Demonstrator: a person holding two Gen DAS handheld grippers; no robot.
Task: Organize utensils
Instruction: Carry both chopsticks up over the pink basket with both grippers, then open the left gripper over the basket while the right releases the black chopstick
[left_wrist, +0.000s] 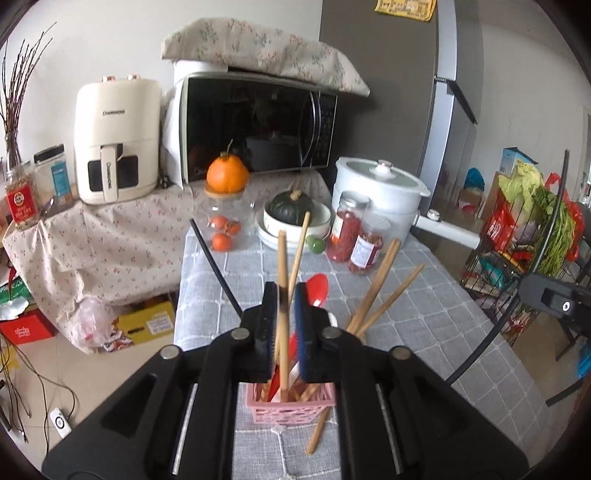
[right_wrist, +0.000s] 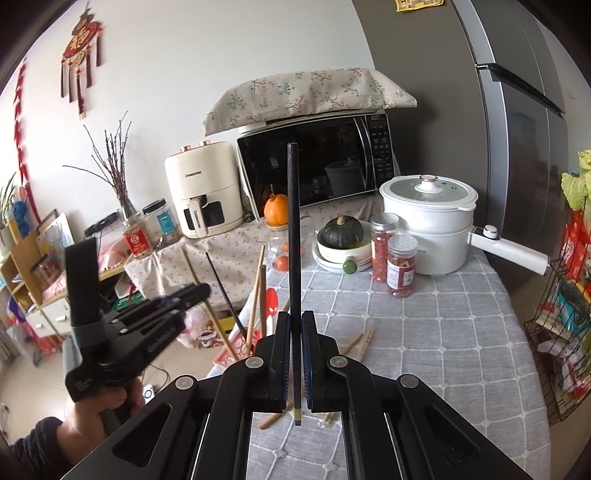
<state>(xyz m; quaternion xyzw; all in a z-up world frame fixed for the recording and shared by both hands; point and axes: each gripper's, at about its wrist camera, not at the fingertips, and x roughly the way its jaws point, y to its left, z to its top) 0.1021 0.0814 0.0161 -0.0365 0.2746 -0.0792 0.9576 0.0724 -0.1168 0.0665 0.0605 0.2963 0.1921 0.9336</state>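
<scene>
Black chopstick (right_wrist: 293, 236) is clamped upright in right tongs (right_wrist: 294, 350); wooden chopstick (left_wrist: 282, 295) is pinched by left tongs (left_wrist: 283, 325) over pink basket (left_wrist: 295, 404). Both light, stiff, slippery; best gripped mid-shaft.

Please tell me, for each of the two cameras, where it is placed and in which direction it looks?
Left wrist: rides the left gripper, facing the microwave over the pink basket; its fingers clamp a wooden chopstick.
Right wrist: rides the right gripper, facing likewise, clamping a black chopstick; the left gripper shows.
Shared: microwave, white pot.
</scene>
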